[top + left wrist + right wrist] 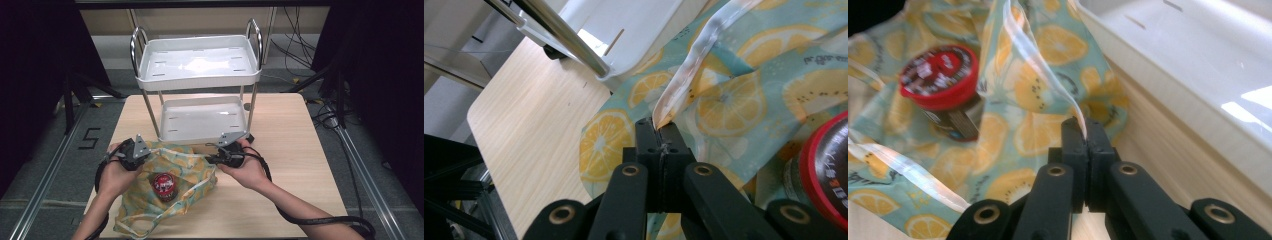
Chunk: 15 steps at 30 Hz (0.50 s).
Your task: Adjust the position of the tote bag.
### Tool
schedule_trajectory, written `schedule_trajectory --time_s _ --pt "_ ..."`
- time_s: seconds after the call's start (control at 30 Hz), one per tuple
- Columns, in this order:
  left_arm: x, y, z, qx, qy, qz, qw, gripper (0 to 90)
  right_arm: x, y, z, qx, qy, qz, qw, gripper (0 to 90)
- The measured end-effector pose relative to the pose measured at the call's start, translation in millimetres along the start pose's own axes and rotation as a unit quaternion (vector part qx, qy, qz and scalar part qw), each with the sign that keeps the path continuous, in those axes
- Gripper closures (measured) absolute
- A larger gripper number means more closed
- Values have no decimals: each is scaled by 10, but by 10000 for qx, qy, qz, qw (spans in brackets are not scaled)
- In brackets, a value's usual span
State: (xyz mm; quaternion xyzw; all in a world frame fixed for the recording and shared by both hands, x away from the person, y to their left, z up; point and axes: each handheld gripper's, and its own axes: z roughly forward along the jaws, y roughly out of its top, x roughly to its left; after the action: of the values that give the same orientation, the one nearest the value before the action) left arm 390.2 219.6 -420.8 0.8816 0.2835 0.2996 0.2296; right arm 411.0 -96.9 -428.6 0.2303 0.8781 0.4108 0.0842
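Lemon-print bag (pixel 170 170) pinched at both sides
Left gripper (pixel 659 131) and right gripper (pixel 1087 129) each clamp its rim; jar (pixel 164 186) sits between their fingers, inside the bag

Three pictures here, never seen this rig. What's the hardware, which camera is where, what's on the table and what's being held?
No robot arm here: a person holds a handheld two-jaw gripper in each hand. The high view looks down from above the person's side; the left gripper and right gripper come in from the bottom. The other two pictures come from cameras riding on each gripper, looking along its black jaws.

On the wooden table stands a white two-shelf cart, its trays bare. In front of it lies a lemon-print fabric bag with a red-lidded jar sitting in its mouth.

Each gripper is shut on the bag's rim, one on either side: the left gripper view shows the pale hem pinched between the jaws, the right gripper view the same on its side. Together they hold the bag's mouth spread around the jar.
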Motion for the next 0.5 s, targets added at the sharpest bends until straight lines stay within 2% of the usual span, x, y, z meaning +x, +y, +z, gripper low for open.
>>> schedule_trajectory --time_s 0.07,0.2,0.27,0.3,0.33,0.37,0.4,0.43,0.5 --pt "0 6 20 16 -3 1 10000 895 -13 -38 27 49 -33 133 9999 900" --pt "-5 25 92 25 -49 -30 10000 895 -43 -89 64 191 -67 113 9997 900" --pt "-12 36 110 83 -58 30 9999 894 -58 -115 81 258 -90 48 9996 884" --pt "-30 41 126 43 -104 -6 9999 895 -54 -134 108 202 -38 28 9998 830" --pt "-30 46 135 78 -68 32 9999 895 -54 -134 108 202 -38 28 9998 830" --pt "-43 51 140 57 -127 -10 9999 895 -42 -134 95 202 -67 67 9998 760" --pt "-50 57 145 59 -142 0 9999 895 -42 -134 95 202 -67 67 9998 760" --pt "-52 66 154 89 -115 31 9999 895 -22 -124 92 -27 -160 24 9999 677" --pt "-72 78 167 32 -161 -26 9999 895 -29 -103 60 39 -119 -26 9999 650"
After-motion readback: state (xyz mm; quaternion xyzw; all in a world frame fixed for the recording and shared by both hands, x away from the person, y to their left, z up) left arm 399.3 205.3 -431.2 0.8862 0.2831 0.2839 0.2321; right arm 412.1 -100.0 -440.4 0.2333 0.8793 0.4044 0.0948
